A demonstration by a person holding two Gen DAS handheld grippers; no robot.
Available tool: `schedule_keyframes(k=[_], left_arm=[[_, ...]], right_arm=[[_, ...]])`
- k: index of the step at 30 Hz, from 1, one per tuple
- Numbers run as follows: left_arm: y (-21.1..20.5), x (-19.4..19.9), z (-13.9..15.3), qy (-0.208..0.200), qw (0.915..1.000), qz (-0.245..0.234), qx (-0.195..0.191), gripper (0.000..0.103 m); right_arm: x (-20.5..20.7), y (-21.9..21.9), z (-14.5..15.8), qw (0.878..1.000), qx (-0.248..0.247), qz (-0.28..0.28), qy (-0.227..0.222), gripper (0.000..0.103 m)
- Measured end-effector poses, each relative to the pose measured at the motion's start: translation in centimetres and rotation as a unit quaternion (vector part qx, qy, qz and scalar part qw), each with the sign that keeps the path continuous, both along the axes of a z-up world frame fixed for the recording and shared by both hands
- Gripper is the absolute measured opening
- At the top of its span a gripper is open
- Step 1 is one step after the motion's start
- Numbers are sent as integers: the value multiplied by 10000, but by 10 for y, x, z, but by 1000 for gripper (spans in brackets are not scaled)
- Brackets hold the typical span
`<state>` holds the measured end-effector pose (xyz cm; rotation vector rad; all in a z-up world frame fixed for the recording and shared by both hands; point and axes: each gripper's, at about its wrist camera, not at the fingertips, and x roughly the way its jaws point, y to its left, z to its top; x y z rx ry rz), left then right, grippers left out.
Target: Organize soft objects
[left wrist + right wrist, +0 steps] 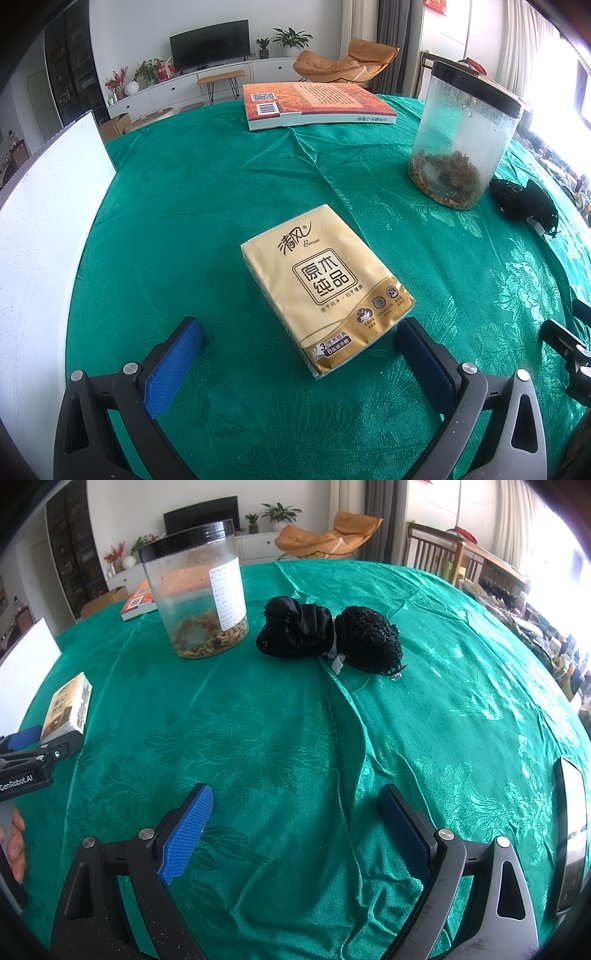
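A gold pack of tissues (325, 288) lies flat on the green tablecloth (207, 206). My left gripper (299, 328) is open, its blue pads either side of the pack's near end, not touching it. The pack also shows at the left of the right wrist view (68, 707). A black lace and satin cloth bundle (328, 637) lies on the table ahead of my right gripper (295, 801), which is open and empty, well short of it. The bundle shows at the right of the left wrist view (521, 201).
A clear plastic jar with a black lid (461, 140) (199, 590) holds dried bits at its bottom. An orange book (314, 105) lies at the far side. A white board (44, 229) stands at the left. A phone (570, 834) lies at the right edge.
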<state>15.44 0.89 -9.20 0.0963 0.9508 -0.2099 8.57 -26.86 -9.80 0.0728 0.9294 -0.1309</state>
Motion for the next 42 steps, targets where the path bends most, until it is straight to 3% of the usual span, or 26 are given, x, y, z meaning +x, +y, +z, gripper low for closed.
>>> schedule_keyframes(k=[10,12,17,20,23,28,35,40,42], left_arm=[[0,-1,1,15,10000,-35,-5,103],[0,-1,3,252,9996,-146,24,103],[11,-7,26,237,9968,55,-758,103],[2,10,30,431,9947,152,-924,103],[-13,26,25,551,9957,260,-692,103],[-36,37,1,725,9964,395,189,103],[-17,42,1,677,9957,617,116,103],[-20,35,9,444,9987,204,115,71],[-25,30,12,342,9991,117,242,69]], right_arm=[[0,0,0,10000,1,0,-2,93],[0,0,0,10000,1,0,-2,93],[0,1,0,10000,-2,-1,-1,93],[0,1,0,10000,-1,0,-1,93],[0,1,0,10000,-1,-1,-1,93],[0,1,0,10000,-1,-2,-1,93],[0,1,0,10000,-4,-3,-1,93],[0,1,0,10000,-4,-3,0,93],[0,1,0,10000,-4,-3,1,93]])
